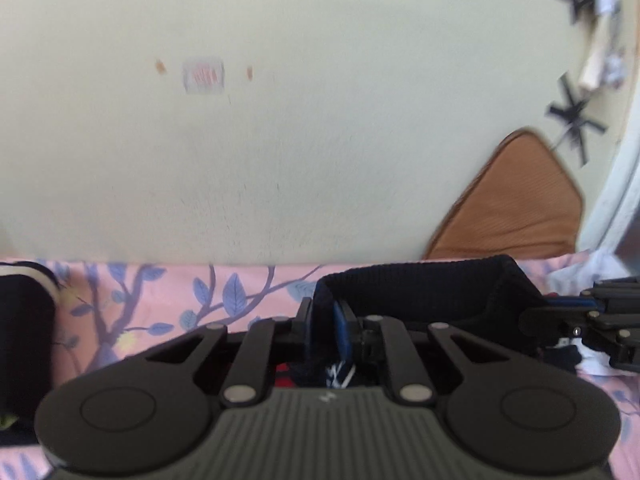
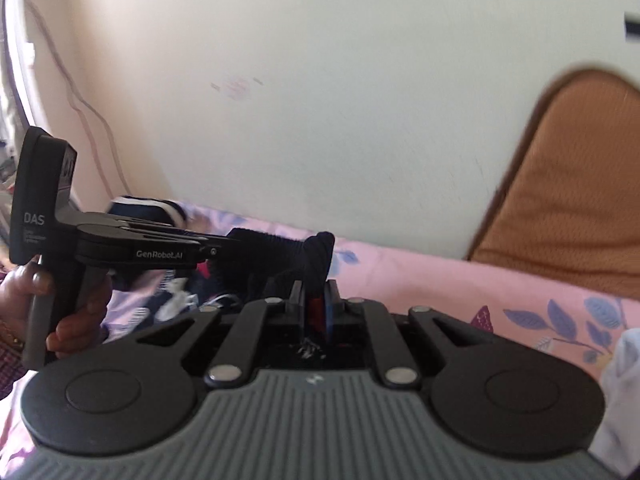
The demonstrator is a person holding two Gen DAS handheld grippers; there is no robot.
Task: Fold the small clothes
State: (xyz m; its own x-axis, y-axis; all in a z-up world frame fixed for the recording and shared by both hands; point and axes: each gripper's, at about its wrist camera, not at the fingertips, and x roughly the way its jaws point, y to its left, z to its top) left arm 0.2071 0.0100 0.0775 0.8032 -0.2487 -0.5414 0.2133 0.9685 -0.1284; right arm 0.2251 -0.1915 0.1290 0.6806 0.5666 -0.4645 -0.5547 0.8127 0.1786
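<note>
A small dark navy garment [image 1: 424,292] with a ribbed waistband hangs stretched between both grippers above a pink floral bedsheet [image 1: 160,300]. My left gripper [image 1: 326,320] is shut on the band's left end. My right gripper [image 2: 316,300] is shut on the band's other end [image 2: 318,256]. The right gripper shows at the right edge of the left wrist view [image 1: 560,312]. The left gripper, held by a hand, shows in the right wrist view [image 2: 224,248]. Red and white print shows below the band; the rest of the garment is hidden behind the gripper bodies.
A brown cushion [image 1: 516,204] leans against the pale wall [image 1: 280,140] at the right. A dark folded garment with white stripes [image 1: 24,320] lies on the sheet at the left, also in the right wrist view [image 2: 148,208]. A pale blue cloth [image 2: 624,380] lies at the right.
</note>
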